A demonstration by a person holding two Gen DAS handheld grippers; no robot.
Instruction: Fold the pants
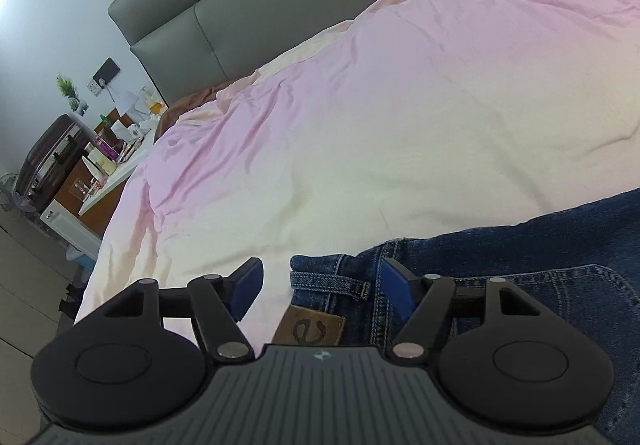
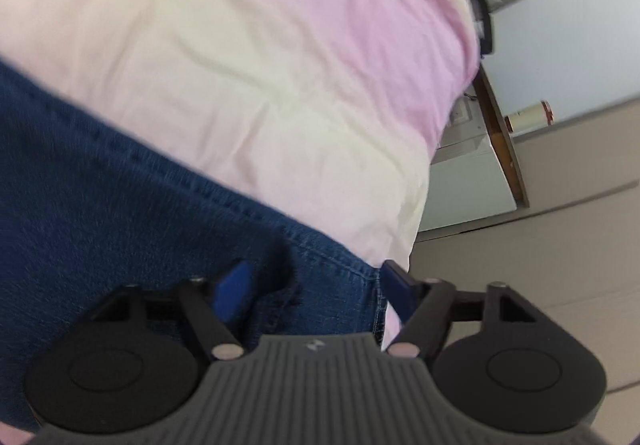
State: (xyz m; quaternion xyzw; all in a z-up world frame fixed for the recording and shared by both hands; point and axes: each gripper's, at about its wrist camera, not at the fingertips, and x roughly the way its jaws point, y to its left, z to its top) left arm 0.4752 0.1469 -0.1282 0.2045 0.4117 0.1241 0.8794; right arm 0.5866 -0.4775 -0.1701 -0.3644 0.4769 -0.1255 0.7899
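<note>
A brown leather patch bearing a curled "e" is showing on the dark blue denim pants, which are lying on the pink-and-cream bedsheet. The left gripper, angled down, is straddling the waistband corner, jaws spread. The right gripper is hovering over the hem near the bed edge, jaws spread and pinching nothing.

Left hand-held gripper: jaws spread wide, blue pads clear of the cloth, tilted downward, nothing clamped between them. Right hand-held gripper: jaws likewise parted, also angled downward, one blue pad over denim, the other past its edge, no grip.
</note>
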